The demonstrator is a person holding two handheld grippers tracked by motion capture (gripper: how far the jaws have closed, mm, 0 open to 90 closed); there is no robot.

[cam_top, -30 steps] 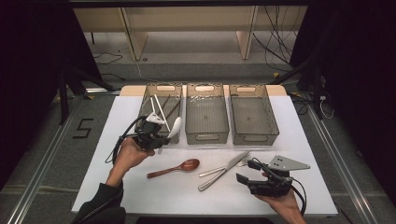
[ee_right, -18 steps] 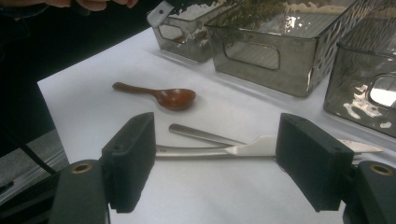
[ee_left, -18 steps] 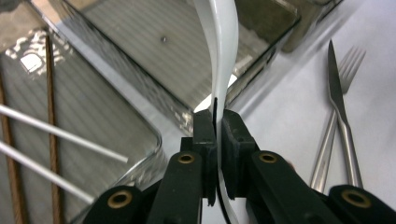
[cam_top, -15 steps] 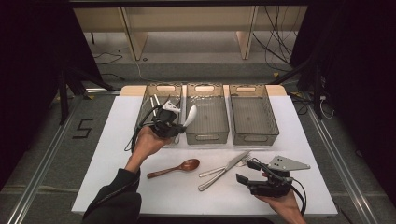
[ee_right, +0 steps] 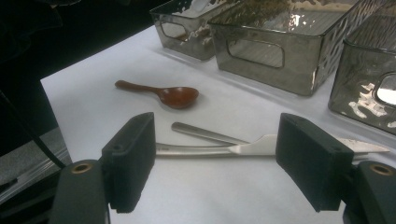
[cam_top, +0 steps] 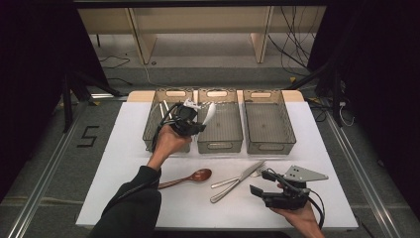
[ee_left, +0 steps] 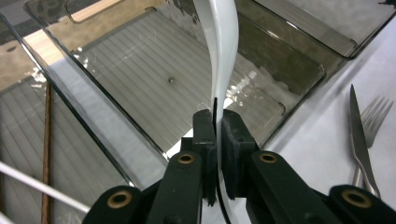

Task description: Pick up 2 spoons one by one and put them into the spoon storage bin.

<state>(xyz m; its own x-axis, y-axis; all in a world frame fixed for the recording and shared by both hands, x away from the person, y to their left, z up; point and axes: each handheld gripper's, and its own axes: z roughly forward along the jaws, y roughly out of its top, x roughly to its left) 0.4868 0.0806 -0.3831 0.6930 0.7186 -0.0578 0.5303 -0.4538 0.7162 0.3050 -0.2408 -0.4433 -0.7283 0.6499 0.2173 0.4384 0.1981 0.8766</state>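
Fingers (ee_left: 205, 135) of your left gripper (cam_top: 194, 123) are clenched on the handle of a white spoon (ee_left: 220, 46), which you hold in the air over the middle bin (cam_top: 220, 136) of three smoked-plastic bins at the far side of the counter (cam_top: 124, 168). Seen from the left gripper view, the spoon's bowl points out over that bin's ribbed floor, which looks bare. The left bin (cam_top: 153, 130) already carries chopsticks, one dark and some white. Your right gripper (cam_top: 266, 186) rests low near the front edge, its fingers released and spread wide, facing the table knife (ee_right: 261, 145) and the fork (cam_top: 233, 178) that lie crossed just beside it; the wooden spoon (cam_top: 190, 177) lies a little apart to the left. The work looks to be sorting cutlery by kind, with the carry in hand and the drop not yet made. Your next move likely calls for lowering the white spoon inside the middle bin's walls before letting go, so it neither bounces out nor catches the rim.
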